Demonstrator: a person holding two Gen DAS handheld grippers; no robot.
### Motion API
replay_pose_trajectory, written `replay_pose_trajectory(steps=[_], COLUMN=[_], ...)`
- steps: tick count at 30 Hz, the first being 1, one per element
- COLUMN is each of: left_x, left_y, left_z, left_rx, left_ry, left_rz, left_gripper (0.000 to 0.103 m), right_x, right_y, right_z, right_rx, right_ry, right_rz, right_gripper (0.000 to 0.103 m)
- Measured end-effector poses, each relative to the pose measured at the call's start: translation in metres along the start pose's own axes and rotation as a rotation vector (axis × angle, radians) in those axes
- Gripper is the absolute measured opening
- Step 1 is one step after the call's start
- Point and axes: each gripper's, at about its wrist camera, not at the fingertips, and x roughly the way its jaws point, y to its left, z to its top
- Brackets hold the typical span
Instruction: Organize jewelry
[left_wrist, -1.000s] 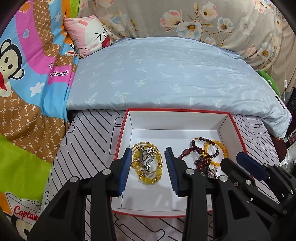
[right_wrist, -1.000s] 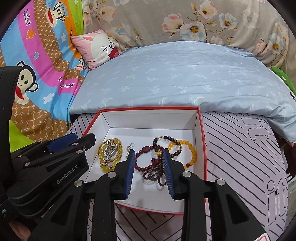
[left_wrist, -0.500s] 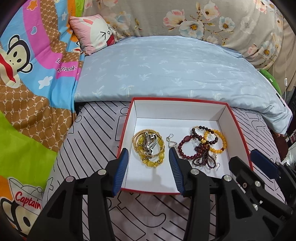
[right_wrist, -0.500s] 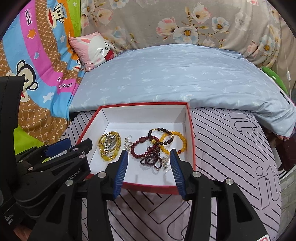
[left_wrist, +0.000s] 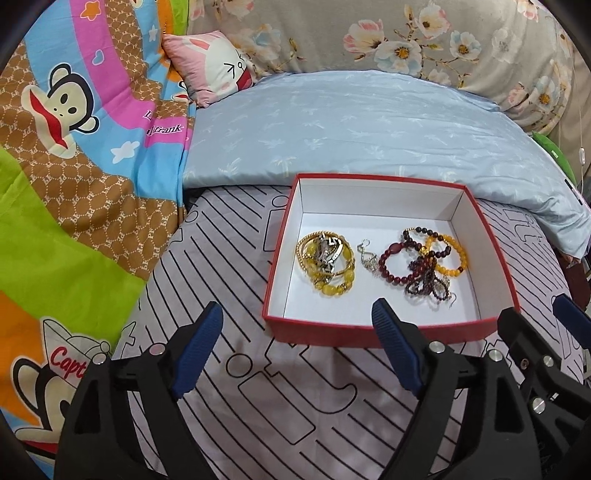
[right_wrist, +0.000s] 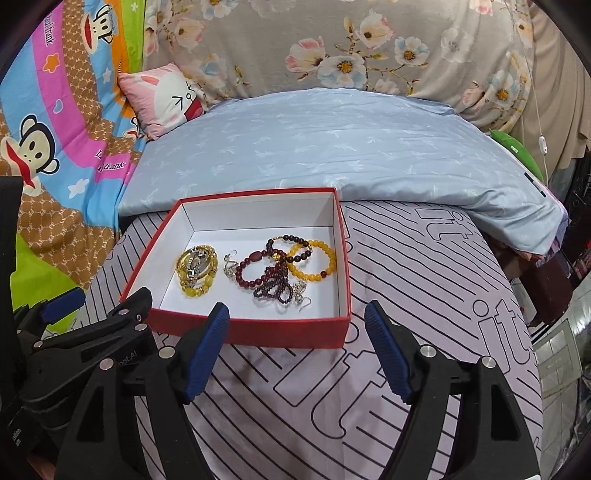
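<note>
Left wrist view: red box (left_wrist: 376, 334) on the striped sheet (left_wrist: 229, 258), open, with every visible piece of jewelry inside. Yellow bracelets (left_wrist: 327, 264) piled with a silver piece at the box's left; a small silver chain (left_wrist: 367, 256) just beside them; dark red beads (left_wrist: 397, 260), a tangled dark strand (left_wrist: 424, 280) and an orange bracelet (left_wrist: 448, 254) overlapping at the right. Left gripper (left_wrist: 295, 347) hanging short of the box's near wall, jaws opening, nothing between them. Right wrist view: same layout, right gripper (right_wrist: 295, 349) likewise before the near wall, jaws opening wide and empty; left gripper (right_wrist: 96, 314) visible at the lower left, near the box's corner. No loose jewelry to be seen on the sheet, the blue quilt (right_wrist: 332, 147) or around the box. Judging from that: gathering into the box looks done. Possibly left: untangling the red cluster at the right, spreading pieces apart, perhaps a lid, though none in view. Both grippers clear of the contents, so likely either finished or pausing between steps.
</note>
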Motion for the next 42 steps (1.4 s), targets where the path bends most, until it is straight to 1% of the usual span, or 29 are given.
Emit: replay_pose_trajectory(steps=[13, 42], left_x=[-0.004, -0.006], left_y=[0.009, 0.010], left_z=[-0.017, -0.018], left_rx=[-0.034, -0.027], left_ry=[0.032, 0.026], left_rz=[-0.020, 0.000], left_gripper=[0.082, 0.082], right_x=[-0.008, -0.007], right_y=[0.003, 0.001], right_z=[-0.010, -0.011], right_rx=[0.009, 0.010], right_ry=[0.010, 0.015], right_rz=[0.014, 0.010], right_gripper=[0.076, 0.076])
